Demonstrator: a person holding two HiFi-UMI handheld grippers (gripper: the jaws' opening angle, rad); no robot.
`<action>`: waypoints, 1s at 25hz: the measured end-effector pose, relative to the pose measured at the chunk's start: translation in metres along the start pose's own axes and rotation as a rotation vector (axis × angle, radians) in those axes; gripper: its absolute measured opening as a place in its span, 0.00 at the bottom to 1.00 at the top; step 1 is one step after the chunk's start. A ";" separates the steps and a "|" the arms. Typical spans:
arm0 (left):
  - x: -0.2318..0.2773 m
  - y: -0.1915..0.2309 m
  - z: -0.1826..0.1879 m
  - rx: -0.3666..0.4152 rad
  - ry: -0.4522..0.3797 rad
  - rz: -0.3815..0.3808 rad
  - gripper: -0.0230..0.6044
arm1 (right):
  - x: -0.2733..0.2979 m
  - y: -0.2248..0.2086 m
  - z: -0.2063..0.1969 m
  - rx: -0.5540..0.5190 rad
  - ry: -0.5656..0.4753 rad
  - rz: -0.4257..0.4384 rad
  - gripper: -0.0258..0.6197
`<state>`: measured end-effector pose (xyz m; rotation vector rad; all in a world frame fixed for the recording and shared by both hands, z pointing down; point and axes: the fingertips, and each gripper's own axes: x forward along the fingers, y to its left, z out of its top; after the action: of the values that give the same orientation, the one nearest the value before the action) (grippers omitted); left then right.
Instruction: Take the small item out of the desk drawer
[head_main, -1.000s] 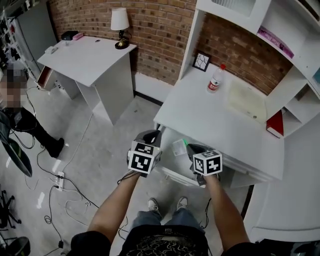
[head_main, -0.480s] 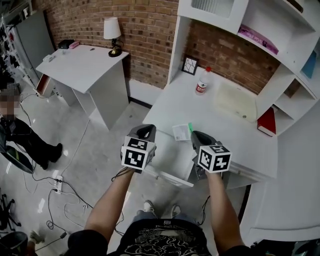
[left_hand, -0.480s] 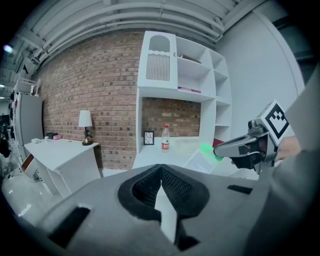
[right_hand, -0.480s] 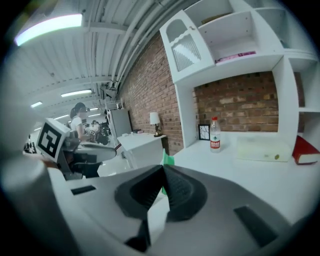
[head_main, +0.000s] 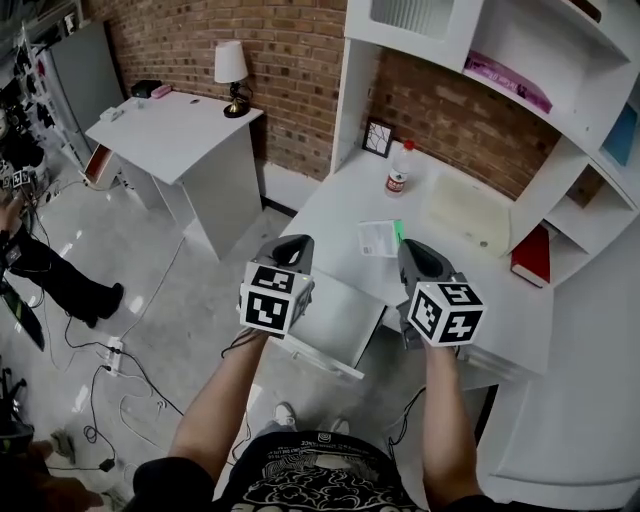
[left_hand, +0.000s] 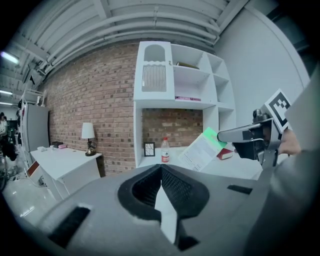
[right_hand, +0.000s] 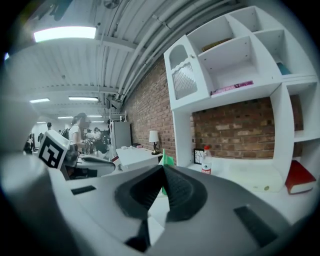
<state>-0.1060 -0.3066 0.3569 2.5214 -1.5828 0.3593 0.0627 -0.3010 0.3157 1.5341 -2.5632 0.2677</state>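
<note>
The small item is a flat white packet with a green edge. My right gripper is shut on its right edge and holds it in the air over the front of the white desk. The packet also shows in the left gripper view, with the right gripper pinching it. Only the packet's green tip peeks past the jaws in the right gripper view. The desk drawer stands pulled out below and looks bare inside. My left gripper hovers over the drawer's left side, shut and holding nothing.
On the desk stand a water bottle, a small picture frame, a pale mat and a red book. Shelves rise behind. A second white desk with a lamp stands left. Cables and a person's legs are on the floor.
The right gripper has lifted the packet from over the open drawer up and forward above the desk top. The left gripper has stayed beside the drawer.
</note>
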 end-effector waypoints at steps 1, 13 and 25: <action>0.002 -0.004 0.004 0.003 -0.005 0.002 0.05 | -0.003 -0.003 0.005 -0.004 -0.012 0.001 0.05; 0.009 -0.025 0.016 0.021 -0.014 0.017 0.05 | -0.013 -0.017 0.016 -0.029 -0.051 0.020 0.05; 0.005 -0.026 0.015 0.029 -0.004 0.016 0.05 | -0.016 -0.014 0.014 -0.027 -0.060 0.023 0.05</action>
<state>-0.0782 -0.3031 0.3443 2.5340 -1.6110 0.3811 0.0821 -0.2975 0.2998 1.5267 -2.6205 0.1911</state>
